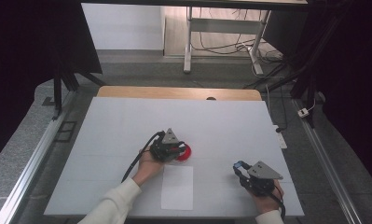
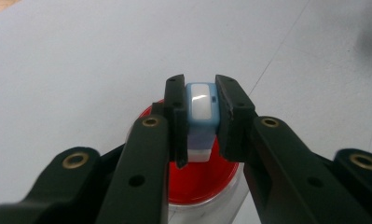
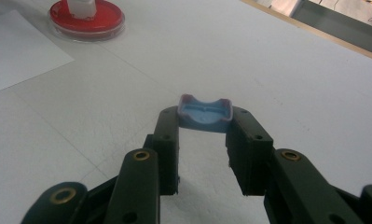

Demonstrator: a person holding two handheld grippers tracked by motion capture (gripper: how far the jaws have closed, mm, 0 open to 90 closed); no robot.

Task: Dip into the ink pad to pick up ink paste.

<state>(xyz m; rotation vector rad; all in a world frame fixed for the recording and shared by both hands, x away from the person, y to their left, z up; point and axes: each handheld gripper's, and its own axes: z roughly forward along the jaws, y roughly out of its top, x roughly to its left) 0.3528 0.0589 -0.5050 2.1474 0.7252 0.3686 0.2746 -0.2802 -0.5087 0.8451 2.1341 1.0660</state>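
- Left gripper angled down over the red dish, jaws clamped on a glossy blue-and-white stamp body.
- Right gripper low, near level, tips pinching a blue cap, curved and plastic.
- White paper sheet between both grippers.

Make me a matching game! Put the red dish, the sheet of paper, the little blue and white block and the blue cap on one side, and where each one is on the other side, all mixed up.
Things:
1. red dish
2. sheet of paper
3. blue and white block
4. blue cap

Places:
A. between the jaws of the right hand-held gripper
B. flat on the table, between the two hands
C. between the jaws of the left hand-held gripper
D. on the table under the left hand-held gripper

Pairs: 1-D, 2-B, 3-C, 4-A
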